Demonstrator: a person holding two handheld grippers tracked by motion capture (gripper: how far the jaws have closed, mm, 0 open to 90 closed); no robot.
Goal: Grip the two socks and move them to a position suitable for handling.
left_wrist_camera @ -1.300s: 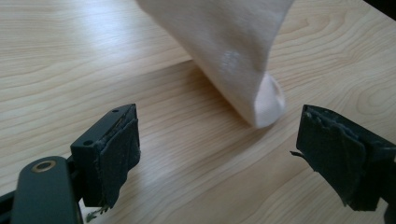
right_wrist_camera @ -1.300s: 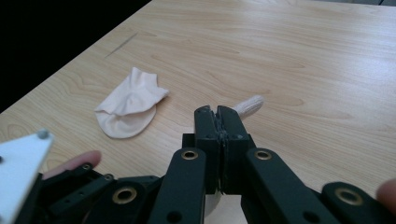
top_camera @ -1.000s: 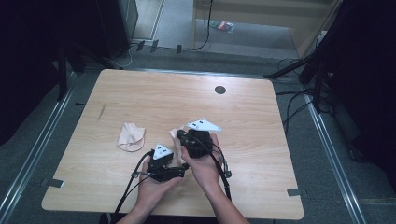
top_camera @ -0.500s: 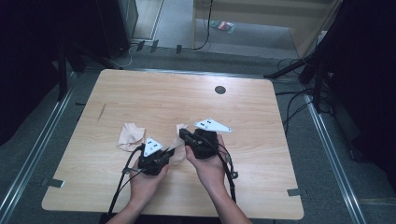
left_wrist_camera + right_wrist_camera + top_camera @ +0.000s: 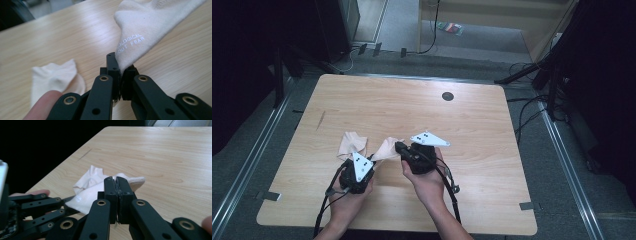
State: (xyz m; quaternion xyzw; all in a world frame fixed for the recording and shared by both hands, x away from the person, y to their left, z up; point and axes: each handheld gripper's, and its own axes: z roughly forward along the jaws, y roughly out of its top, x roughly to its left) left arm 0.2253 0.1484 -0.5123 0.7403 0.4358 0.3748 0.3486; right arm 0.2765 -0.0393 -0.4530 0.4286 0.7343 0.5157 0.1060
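Observation:
A pale sock with white lettering (image 5: 387, 148) (image 5: 150, 22) hangs stretched between my two grippers, just above the wooden table (image 5: 422, 105). My left gripper (image 5: 373, 159) (image 5: 119, 67) is shut on one end of it. From the opposite side my right gripper (image 5: 398, 146) (image 5: 116, 181) is shut on the other end; sock cloth (image 5: 87, 195) shows on both sides of its closed tips. A second pale sock (image 5: 350, 144) (image 5: 53, 76) lies flat on the table just left of the held one.
A round black grommet (image 5: 447, 96) sits in the tabletop at the back right. A short dark mark (image 5: 320, 120) is on the left part of the table. Black cables (image 5: 452, 192) trail from the grippers toward the front edge. Dark floor and stands surround the table.
My left gripper has moved left and slightly up and has shut on the sock's end. The sock is now pulled out between both grippers. The right gripper has stayed in place.

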